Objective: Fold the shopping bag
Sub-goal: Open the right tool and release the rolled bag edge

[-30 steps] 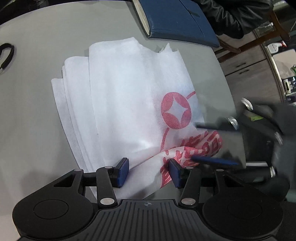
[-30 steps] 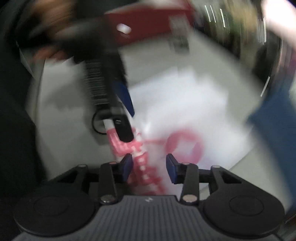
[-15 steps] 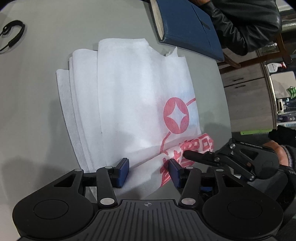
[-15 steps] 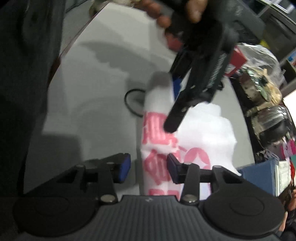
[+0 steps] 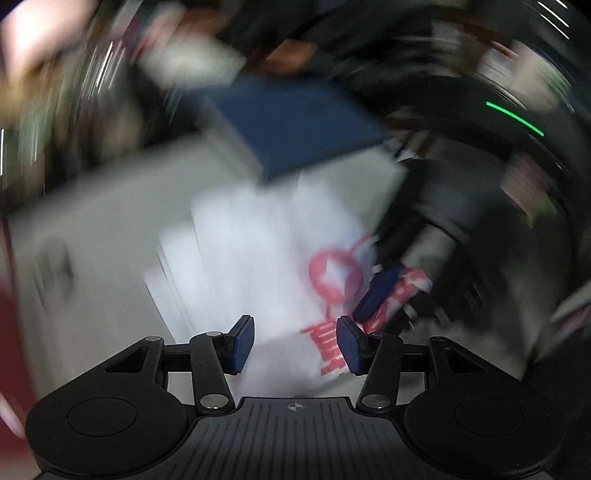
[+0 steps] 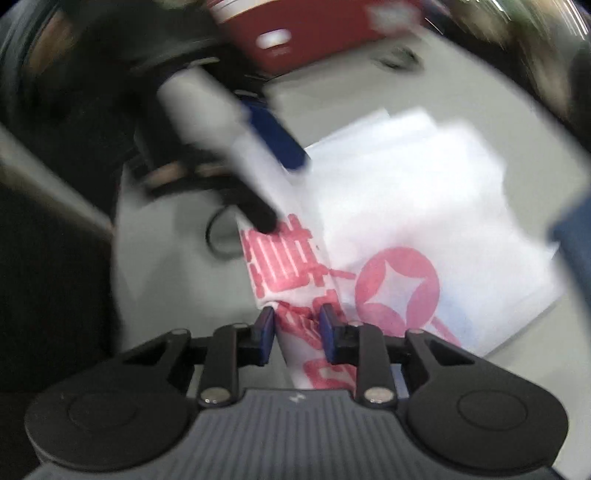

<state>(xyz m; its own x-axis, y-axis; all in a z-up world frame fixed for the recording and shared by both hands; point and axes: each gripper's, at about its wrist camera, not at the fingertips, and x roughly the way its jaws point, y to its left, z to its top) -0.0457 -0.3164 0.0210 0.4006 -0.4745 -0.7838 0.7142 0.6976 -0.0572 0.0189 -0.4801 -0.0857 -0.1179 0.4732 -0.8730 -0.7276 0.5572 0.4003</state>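
Observation:
The white shopping bag [image 5: 258,251] with red print lies part-folded on the grey table [image 5: 92,240]. My left gripper [image 5: 296,343] has the bag's rolled near edge filling the gap between its blue pads. In the right wrist view its dark fingertip [image 6: 262,218] sits on the printed edge, and white fabric rises towards it. My right gripper [image 6: 297,332] is closing its jaws on the same printed edge of the bag [image 6: 406,192], and bunched red-lettered fabric fills the gap. One of its blue pads [image 5: 376,295] shows beside the red circle logo. Both views are blurred.
A blue book [image 5: 295,125] lies on the table just beyond the bag. A red box [image 6: 295,33] stands at the far side. A thin black loop [image 6: 221,236] lies on the table beside the printed edge. A person in dark clothing sits behind.
Both views have swung and blurred. The right gripper came in over the printed edge and its jaws narrowed around the fabric. The left gripper rose and rolled, with the fold still between its pads.

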